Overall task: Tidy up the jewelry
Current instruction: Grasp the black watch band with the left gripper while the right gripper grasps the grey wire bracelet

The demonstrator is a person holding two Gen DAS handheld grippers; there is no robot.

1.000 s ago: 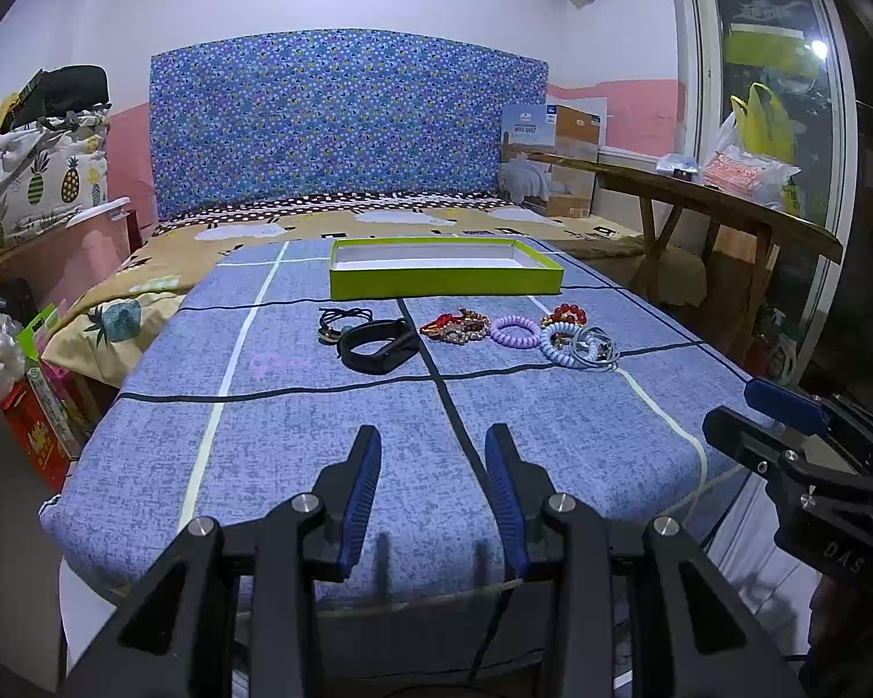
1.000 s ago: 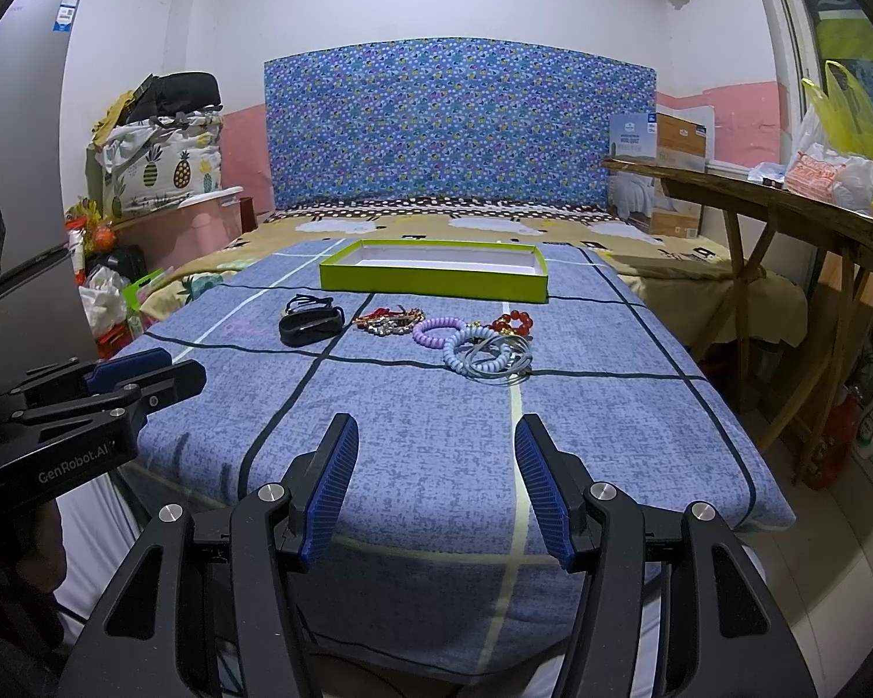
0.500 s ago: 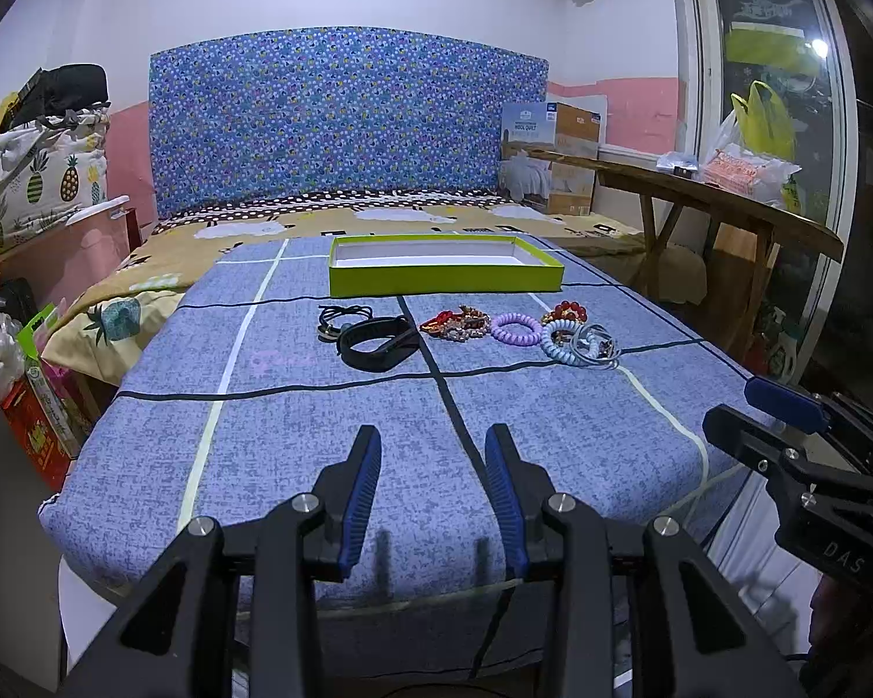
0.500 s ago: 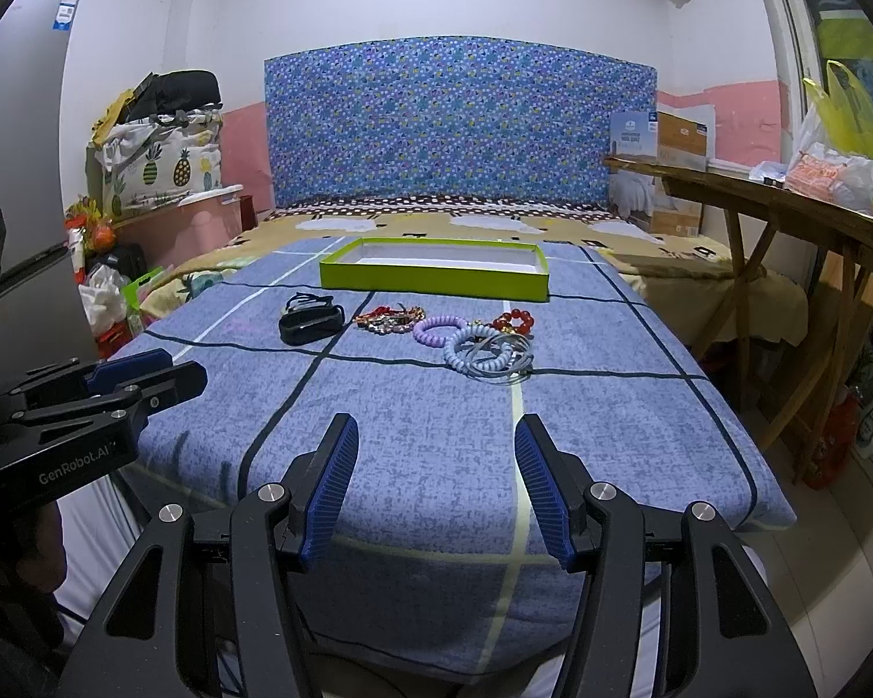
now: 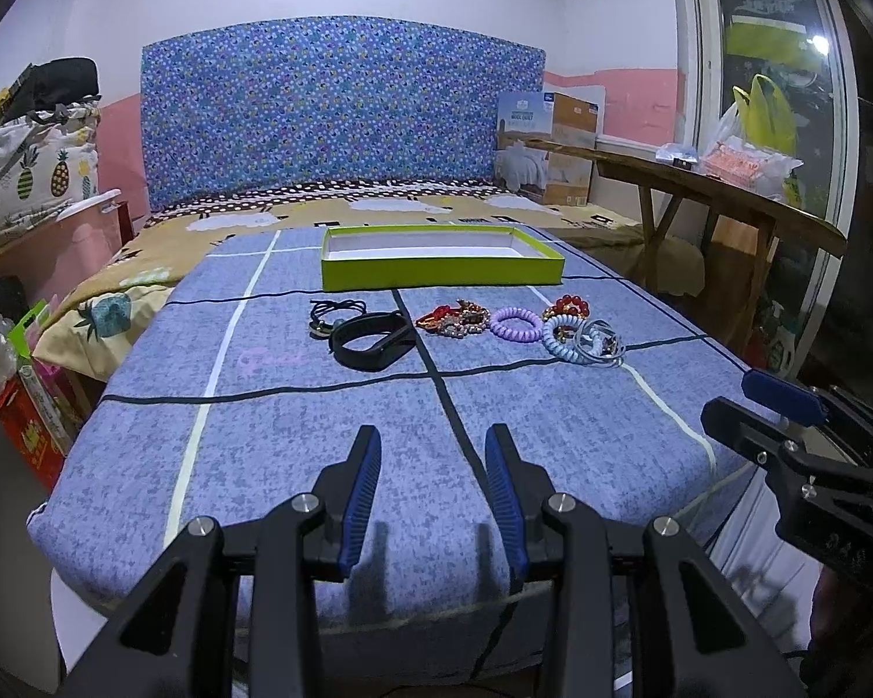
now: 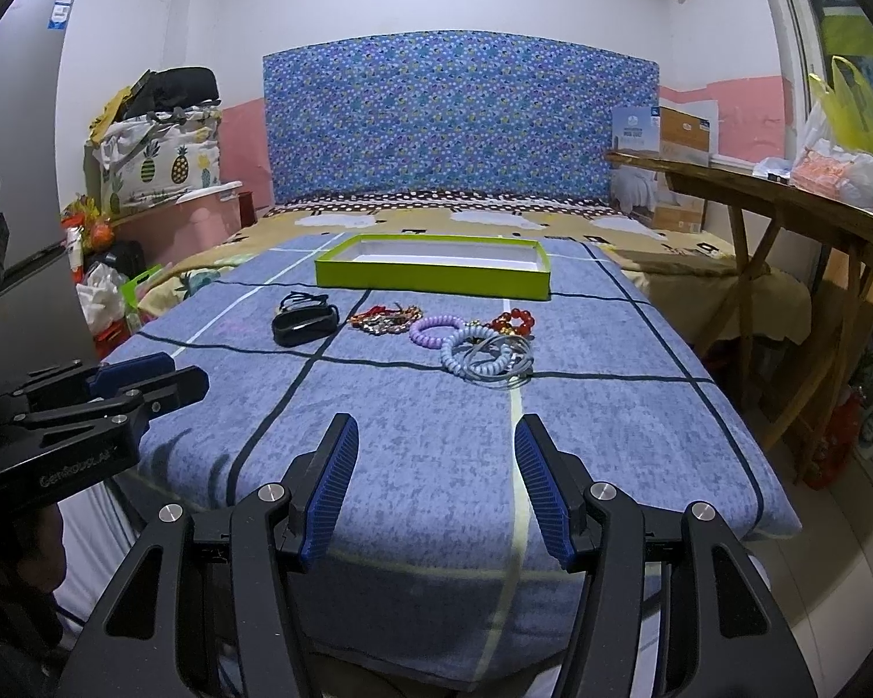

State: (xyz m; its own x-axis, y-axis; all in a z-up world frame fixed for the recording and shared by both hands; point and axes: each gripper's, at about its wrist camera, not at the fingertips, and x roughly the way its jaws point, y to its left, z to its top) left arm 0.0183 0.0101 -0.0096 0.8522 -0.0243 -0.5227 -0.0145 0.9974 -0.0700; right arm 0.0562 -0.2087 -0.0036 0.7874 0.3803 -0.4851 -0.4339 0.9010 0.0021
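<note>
A lime-green tray (image 5: 442, 274) (image 6: 430, 278) with a white inside sits far back on the blue bedcover. In front of it lies a row of jewelry: a thin black cord piece (image 5: 334, 314), a black wristband (image 5: 372, 340) (image 6: 304, 326), a red-and-gold bracelet (image 5: 454, 320) (image 6: 385, 317), a purple coil ring (image 5: 515, 326) (image 6: 435, 330), a red bead bracelet (image 5: 570, 307) (image 6: 513, 321) and a pale blue coil with silver wire (image 5: 582, 343) (image 6: 486, 356). My left gripper (image 5: 433, 459) and right gripper (image 6: 433, 448) are open and empty, above the bed's near edge, well short of the row.
A wooden trestle table (image 6: 785, 198) with bags stands along the right. Bags, a pink bin and boxes are stacked at the left (image 6: 145, 163). A patterned blue headboard (image 5: 343, 116) closes the far end. The bedcover (image 6: 436, 407) spreads between grippers and jewelry.
</note>
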